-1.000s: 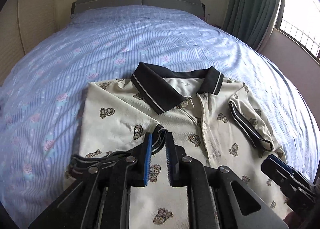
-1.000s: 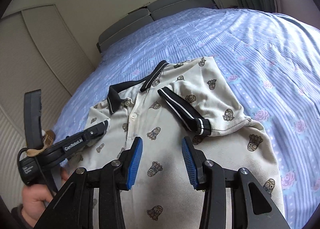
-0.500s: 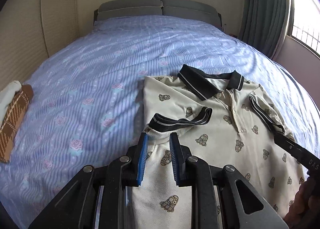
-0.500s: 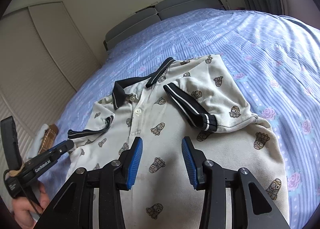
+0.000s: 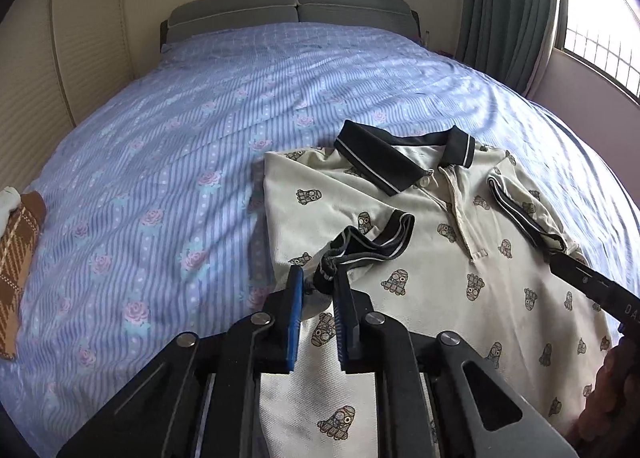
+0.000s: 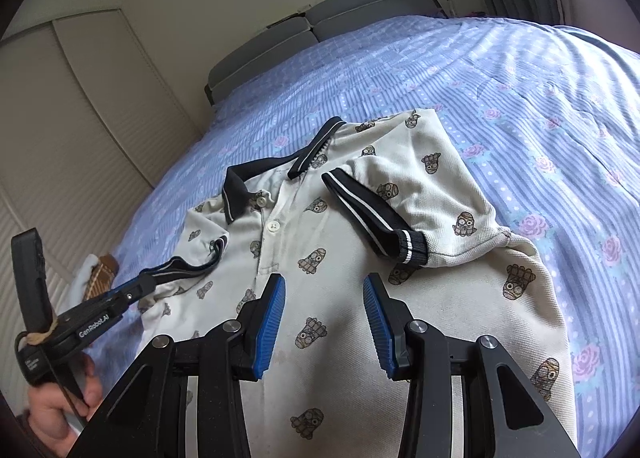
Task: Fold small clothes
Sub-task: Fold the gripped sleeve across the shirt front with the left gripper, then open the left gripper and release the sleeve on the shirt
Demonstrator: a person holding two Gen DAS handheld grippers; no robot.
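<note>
A cream polo shirt with cartoon prints and a black collar lies face up on the bed; it also shows in the right wrist view. Both sleeves are folded inward. My left gripper is nearly shut, and the black cuff of the shirt's left sleeve lies bunched between its fingertips. In the right wrist view the left gripper sits at that cuff. My right gripper is open and empty above the shirt's lower front, near the other sleeve's cuff.
The bed has a blue striped floral sheet and a grey headboard. A brown plaid item lies at the bed's left edge. Curtains and a window are to the right.
The left gripper has pulled back toward the shirt's left edge, and the sleeve cuff has come with it. The right gripper has stayed open over the shirt's lower front.
</note>
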